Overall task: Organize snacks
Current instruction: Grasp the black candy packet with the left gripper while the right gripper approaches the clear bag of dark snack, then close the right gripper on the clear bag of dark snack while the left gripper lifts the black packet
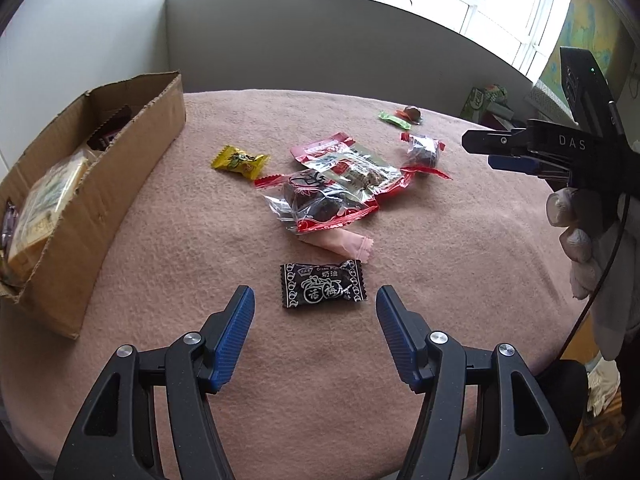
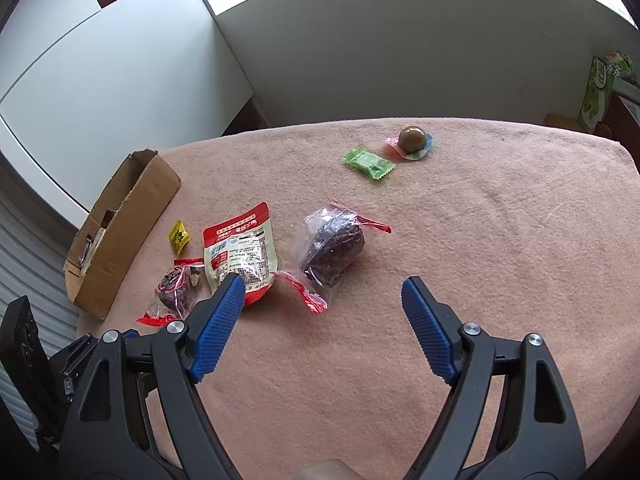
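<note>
My left gripper (image 1: 316, 294) is open and empty, its jaws either side of a black candy packet (image 1: 323, 285) on the pink cloth. Beyond it lie a pink wrapper (image 1: 340, 245), clear red-edged snack bags (image 1: 320, 196), a red-and-white pouch (image 1: 344, 160) and a yellow candy (image 1: 239, 160). My right gripper (image 2: 324, 284) is open and empty, a little short of a dark cake in a clear wrapper (image 2: 334, 248). It also shows at the right of the left wrist view (image 1: 496, 152). The red-and-white pouch (image 2: 240, 248) lies left of the cake.
A cardboard box (image 1: 100, 184) with several snacks inside stands at the table's left edge; it also shows in the right wrist view (image 2: 120, 232). A green candy (image 2: 370, 162) and a brown ball sweet (image 2: 412, 138) lie at the far side. A grey wall runs behind the table.
</note>
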The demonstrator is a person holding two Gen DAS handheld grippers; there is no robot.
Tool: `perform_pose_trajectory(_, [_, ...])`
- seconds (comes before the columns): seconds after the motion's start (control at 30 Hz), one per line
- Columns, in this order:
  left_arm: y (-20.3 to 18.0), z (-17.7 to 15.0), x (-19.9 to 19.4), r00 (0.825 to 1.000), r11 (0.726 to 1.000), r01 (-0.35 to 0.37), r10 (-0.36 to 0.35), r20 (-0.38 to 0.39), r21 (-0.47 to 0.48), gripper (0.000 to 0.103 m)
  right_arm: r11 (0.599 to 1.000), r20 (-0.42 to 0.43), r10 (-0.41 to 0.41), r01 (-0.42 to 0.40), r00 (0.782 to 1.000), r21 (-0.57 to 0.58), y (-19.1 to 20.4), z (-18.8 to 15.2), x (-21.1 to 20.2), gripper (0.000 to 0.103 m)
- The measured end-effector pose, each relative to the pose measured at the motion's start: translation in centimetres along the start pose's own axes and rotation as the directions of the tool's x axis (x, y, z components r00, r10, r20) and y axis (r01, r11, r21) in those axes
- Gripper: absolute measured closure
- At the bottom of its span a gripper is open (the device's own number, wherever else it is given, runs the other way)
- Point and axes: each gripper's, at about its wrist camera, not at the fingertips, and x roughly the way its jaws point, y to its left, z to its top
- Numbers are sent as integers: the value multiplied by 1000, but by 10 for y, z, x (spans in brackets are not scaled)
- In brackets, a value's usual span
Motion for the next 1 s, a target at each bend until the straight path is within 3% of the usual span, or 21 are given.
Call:
perform_pose_trajectory(0.43, [0, 5, 24, 999, 999, -40, 40, -21, -14, 40, 996, -69, -35, 41, 997, 85, -4, 20, 48, 20])
perform_pose_trajectory(0.6, [0, 4, 24, 999, 999, -46, 46, -18, -1, 41, 996, -105, -58, 65, 993, 59, 2, 21, 60, 37])
perform_pose_trajectory(0.8, [4, 2, 20, 998, 998, -57, 57, -9, -10, 60, 995, -102, -96, 97, 990, 10, 13, 19, 63, 48])
perform_pose_trajectory(1.0, [9, 2, 20, 999, 998, -53, 53, -5, -23, 74, 993, -86, -116, 114, 990, -26, 22, 15, 62, 51])
